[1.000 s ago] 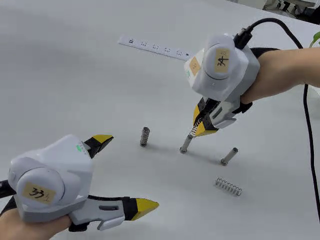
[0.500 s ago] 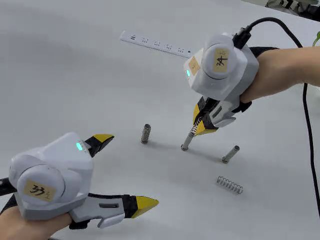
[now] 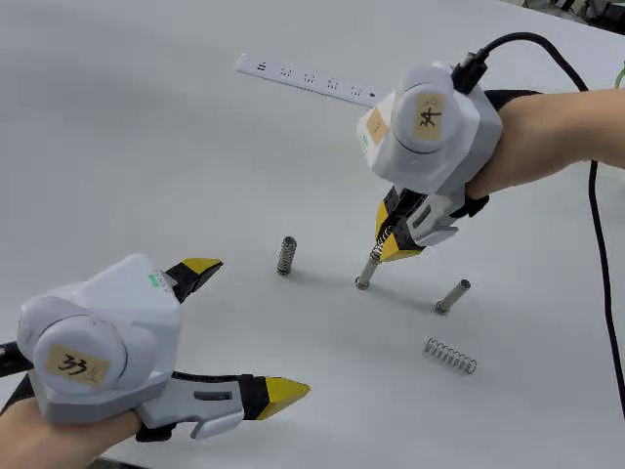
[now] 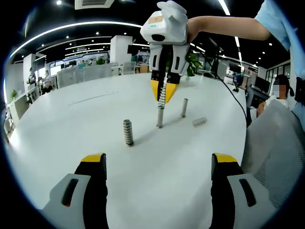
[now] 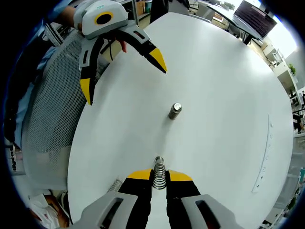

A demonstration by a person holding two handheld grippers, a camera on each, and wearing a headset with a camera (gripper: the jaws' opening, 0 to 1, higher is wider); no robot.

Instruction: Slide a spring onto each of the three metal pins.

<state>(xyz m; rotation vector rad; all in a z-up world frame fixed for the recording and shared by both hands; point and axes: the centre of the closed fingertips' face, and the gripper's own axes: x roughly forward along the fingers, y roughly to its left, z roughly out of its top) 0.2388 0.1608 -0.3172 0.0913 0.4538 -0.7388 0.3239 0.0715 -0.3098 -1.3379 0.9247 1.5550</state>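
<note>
Three metal pins stand on the white table. The left pin (image 3: 285, 255) (image 4: 127, 132) (image 5: 175, 110) wears a spring. The middle pin (image 3: 366, 274) (image 4: 160, 117) leans bare, and its top (image 5: 158, 160) meets the lower end of a spring (image 3: 383, 241) (image 4: 163, 94) (image 5: 159, 174). My right gripper (image 3: 388, 244) (image 4: 164, 93) (image 5: 160, 175) is shut on that spring just above the pin. The right pin (image 3: 451, 296) (image 4: 184, 108) is bare, with a loose spring (image 3: 449, 356) (image 4: 199, 121) lying in front of it. My left gripper (image 3: 244, 329) (image 4: 158, 160) (image 5: 123, 76) hangs open near the table's front edge, holding nothing.
A white power strip (image 3: 308, 80) lies at the far side of the table. A black cable (image 3: 605, 293) trails down the right side from the right gripper. A mesh chair (image 5: 52, 95) stands beside the table's edge.
My right gripper stays over the middle pin with the spring in its jaws. The head view has shifted slightly; the left gripper has not visibly moved.
</note>
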